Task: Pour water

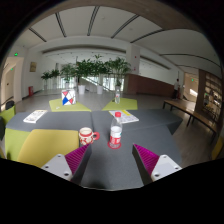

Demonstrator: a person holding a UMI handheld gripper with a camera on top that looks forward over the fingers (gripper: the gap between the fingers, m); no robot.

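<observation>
The gripper [110,160] stands wide open, its two purple pads [76,158] apart and holding nothing. Just ahead of the fingers, on the grey middle part of the desk [110,165], stand a mug [87,137] and a red-capped bottle [116,135] — side by side, the mug to the left. Green plants [90,70] stand at the far edge of the desk.

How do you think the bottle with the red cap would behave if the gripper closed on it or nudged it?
The bottle stands upright and is taller than wide, so a push near its red cap would probably tip it rather than slide it. Its round body may roll if it falls. It stands close beside the mug, so a sideways nudge could knock that. The gripper is open, short of both.
</observation>
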